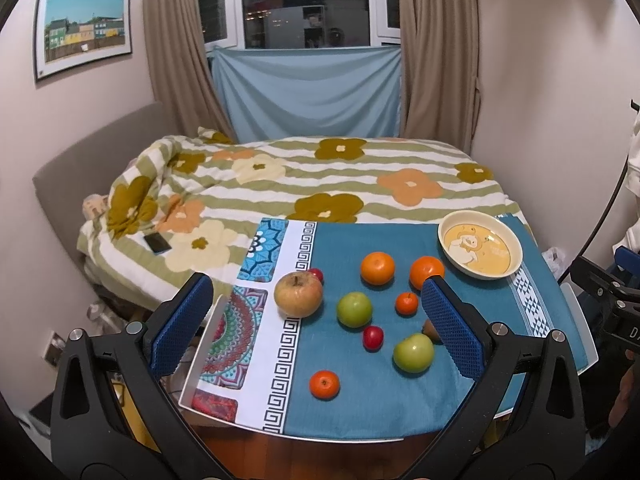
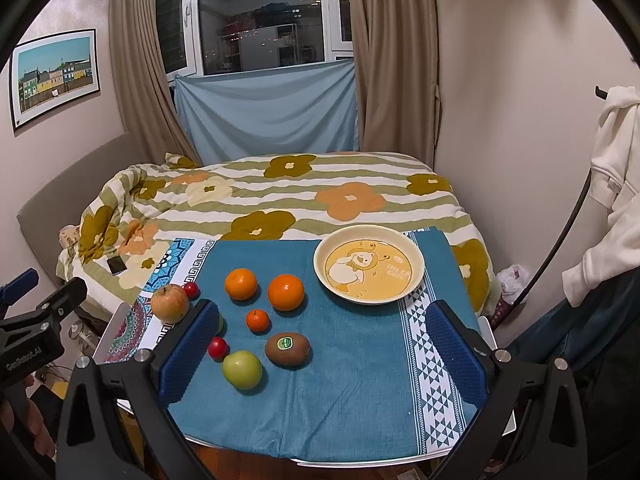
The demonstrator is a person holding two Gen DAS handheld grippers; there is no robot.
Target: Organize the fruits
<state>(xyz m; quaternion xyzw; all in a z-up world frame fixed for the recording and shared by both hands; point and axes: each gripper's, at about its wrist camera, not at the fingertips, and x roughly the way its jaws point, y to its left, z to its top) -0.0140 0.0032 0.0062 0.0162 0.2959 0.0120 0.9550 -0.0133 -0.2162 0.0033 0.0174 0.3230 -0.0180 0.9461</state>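
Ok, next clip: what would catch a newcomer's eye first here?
Loose fruit dots the blue cloth: two big oranges, green apples and a stickered kiwi. The cartoon bowl stands empty at the far right. Behind them lies the flowered bedspread.

The left gripper [image 1: 316, 320] hangs wide apart above the cloth [image 1: 360, 400]; fruit lies scattered near the bowl [image 1: 480, 245].

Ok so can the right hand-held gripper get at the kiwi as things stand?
Probably yes: the right hand-held gripper is open, and the kiwi lies in the open on the cloth between its fingers, with only a green apple close beside it.
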